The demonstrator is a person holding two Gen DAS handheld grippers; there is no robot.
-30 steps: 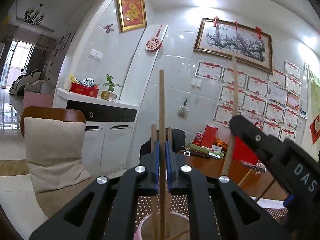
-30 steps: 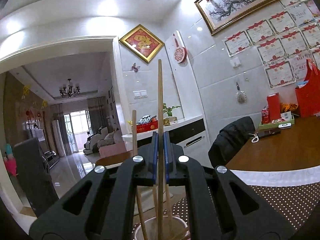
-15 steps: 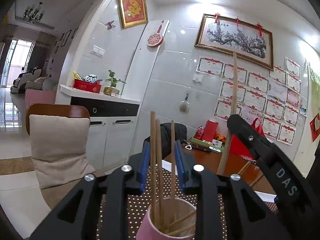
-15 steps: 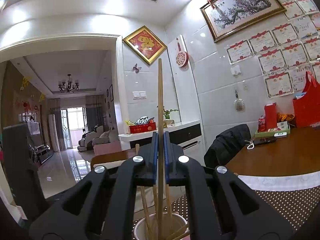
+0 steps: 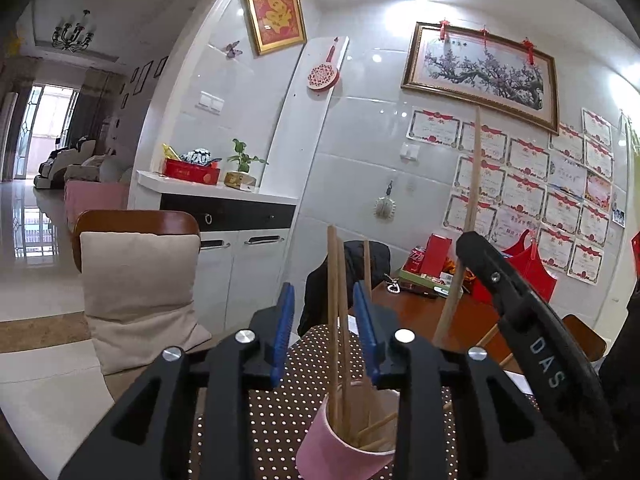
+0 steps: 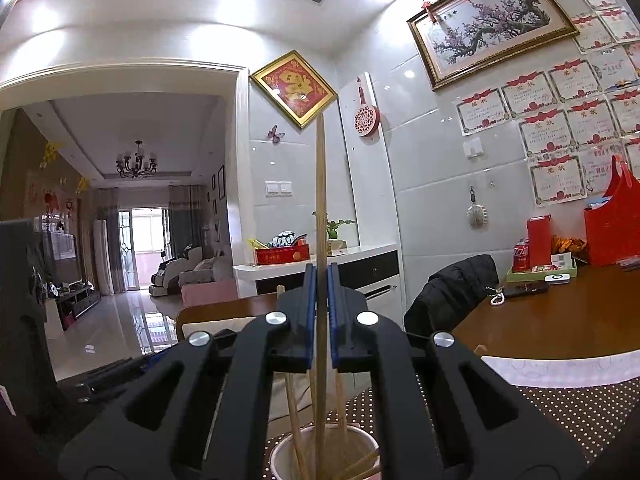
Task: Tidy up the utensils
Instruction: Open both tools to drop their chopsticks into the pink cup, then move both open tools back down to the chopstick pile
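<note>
Standing upright between the closed fingers of the right gripper [image 6: 320, 312], one wooden chopstick [image 6: 320, 200] has its long axis vertical, upper end toward the ceiling and lower end down inside the pink cup [image 5: 340, 448]. The fingers are clamped on its shaft a little above the cup's rim; whether its tip has reached the bottom cannot be told.

The cup stands on a brown dotted mat [image 5: 280, 412] on the surface and already holds several chopsticks [image 5: 334, 300]. Most rise near vertical; a few lean low across the rim.

The left gripper [image 5: 324, 332] hovers just above the cup with its fingers apart. Two of the standing chopsticks pass through the gap, and neither blue pad presses on them.

Judged from this, the task is well along: most sticks are housed, and the left side's stick appears delivered. Left to do is the release of the stick in the right gripper. More chopsticks lie on the surface beyond the right gripper [image 5: 490, 334], so further pick-ups probably follow.
</note>
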